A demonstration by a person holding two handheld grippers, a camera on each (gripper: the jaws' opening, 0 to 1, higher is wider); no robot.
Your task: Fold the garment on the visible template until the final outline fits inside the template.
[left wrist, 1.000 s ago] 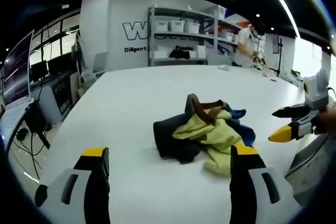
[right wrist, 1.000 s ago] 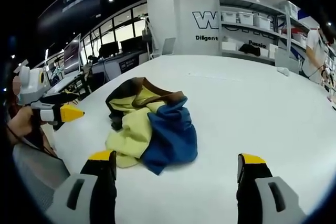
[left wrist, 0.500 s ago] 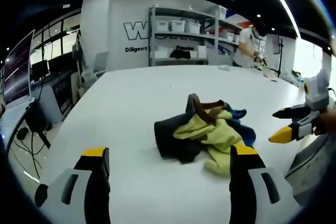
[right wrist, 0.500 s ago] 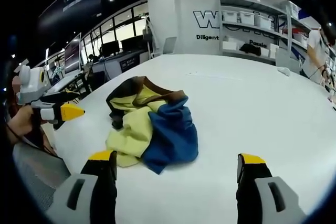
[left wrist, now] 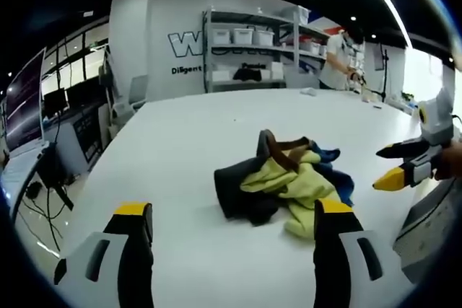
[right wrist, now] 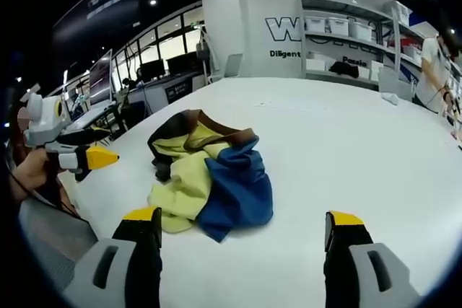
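Observation:
A crumpled garment (left wrist: 285,182) of yellow, dark blue, black and brown cloth lies in a heap on the white table (left wrist: 188,142). In the right gripper view the garment (right wrist: 209,178) shows its blue and yellow sides. My left gripper (left wrist: 227,232) is open, held above the table short of the heap, nothing between its jaws. My right gripper (right wrist: 242,239) is open too, just short of the garment's blue edge. The right gripper (left wrist: 404,167) comes in from the right of the left gripper view, and the left gripper (right wrist: 79,155) from the left of the right gripper view. I see no template outline.
Shelving (left wrist: 253,52) with white bins stands against the far wall beyond the table. A person (left wrist: 336,59) works at the far right by another bench. Desks with monitors (left wrist: 25,106) line the left side. The table's near edge runs by a hand (right wrist: 29,171).
Both views shifted slightly; the garment and both open grippers stay as they were.

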